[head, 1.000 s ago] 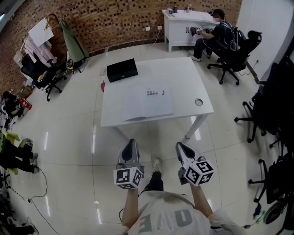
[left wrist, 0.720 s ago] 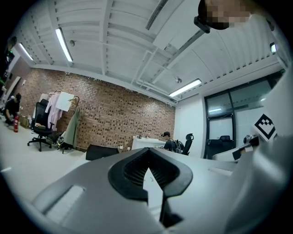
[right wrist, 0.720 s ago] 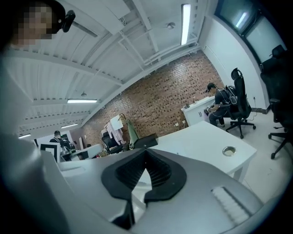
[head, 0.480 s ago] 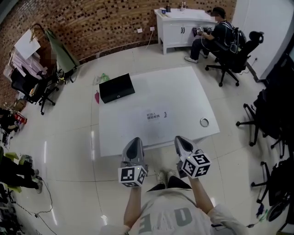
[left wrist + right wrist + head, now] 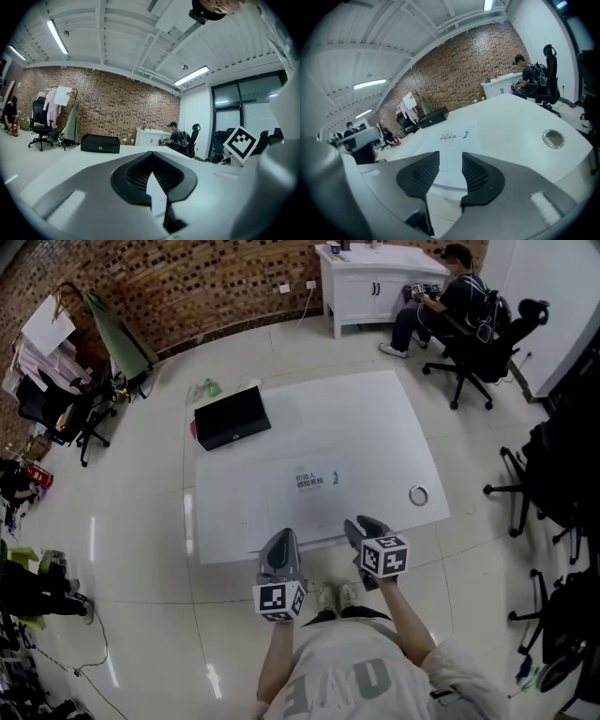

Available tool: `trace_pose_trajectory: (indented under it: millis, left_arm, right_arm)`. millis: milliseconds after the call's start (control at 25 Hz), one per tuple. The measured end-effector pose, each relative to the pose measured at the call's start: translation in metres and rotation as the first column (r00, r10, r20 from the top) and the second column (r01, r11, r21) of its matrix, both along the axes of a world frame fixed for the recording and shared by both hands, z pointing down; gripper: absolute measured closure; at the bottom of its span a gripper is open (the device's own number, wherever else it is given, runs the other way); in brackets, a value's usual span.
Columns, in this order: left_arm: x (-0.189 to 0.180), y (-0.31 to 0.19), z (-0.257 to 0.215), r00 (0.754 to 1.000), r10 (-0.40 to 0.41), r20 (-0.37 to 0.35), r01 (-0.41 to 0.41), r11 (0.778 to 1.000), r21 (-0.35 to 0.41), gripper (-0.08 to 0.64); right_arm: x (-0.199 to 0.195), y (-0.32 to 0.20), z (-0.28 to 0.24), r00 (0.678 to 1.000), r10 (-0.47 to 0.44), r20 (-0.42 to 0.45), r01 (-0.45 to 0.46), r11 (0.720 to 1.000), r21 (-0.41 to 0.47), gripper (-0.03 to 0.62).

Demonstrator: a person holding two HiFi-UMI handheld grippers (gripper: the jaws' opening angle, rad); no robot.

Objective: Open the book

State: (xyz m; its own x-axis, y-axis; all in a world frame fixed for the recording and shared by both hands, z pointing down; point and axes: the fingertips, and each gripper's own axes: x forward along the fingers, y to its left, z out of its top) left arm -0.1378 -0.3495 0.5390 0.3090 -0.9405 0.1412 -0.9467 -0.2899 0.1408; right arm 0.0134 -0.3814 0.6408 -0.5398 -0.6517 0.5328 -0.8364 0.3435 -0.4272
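Observation:
A closed white book (image 5: 302, 491) with small dark print on its cover lies flat on the white table (image 5: 375, 427), near the front edge. Both grippers hover just short of that edge, in front of the book. My left gripper (image 5: 281, 540) is shut, its pads (image 5: 140, 171) pressed together with nothing in them. My right gripper (image 5: 361, 527) points down at the table's edge and its jaws are opening, with nothing between them. Beyond the jaws in the right gripper view, the book (image 5: 452, 140) lies a short way off from my right gripper (image 5: 451, 161).
A black case (image 5: 232, 417) sits at the table's far left corner. A round grommet hole (image 5: 418, 495) is near the right edge. A person (image 5: 448, 298) sits at a white desk at the back right. Office chairs (image 5: 553, 474) stand at the right, and chairs with clothes (image 5: 56, 390) at the left.
Both grippers have come forward and down to the table's near edge. The right gripper's jaws, shut before, now stand apart. The left jaws stay shut.

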Motion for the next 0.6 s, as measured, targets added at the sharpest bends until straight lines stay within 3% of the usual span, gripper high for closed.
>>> trace_pose_trajectory:
  millis: [120,280,440,600]
  left_arm:
    - [-0.002,-0.003,0.01,1.0,-0.008,0.011,0.008,1.0,-0.025,0.543]
    - [-0.007,-0.001,0.017,1.0,-0.027,0.015,0.027,0.998,-0.051,0.544]
    - [-0.008,-0.001,0.019,0.999,-0.028,0.026,0.03,0.998,-0.054,0.543]
    - [-0.008,0.001,0.019,0.999,-0.025,0.031,0.027,0.998,-0.049,0.545]
  right_arm:
    - [0.014,-0.012,0.032,0.996,0.037,-0.082,-0.042,0.997,-0.059,0.451]
    - [0.021,-0.011,0.057,0.992,0.047,-0.117,-0.063,0.989,-0.137,0.451]
    - [0.026,-0.012,0.065,0.988,0.08,-0.129,-0.098,0.985,-0.143,0.504]
    - [0.026,-0.014,0.07,0.985,0.083,-0.15,-0.105,0.983,-0.151,0.51]
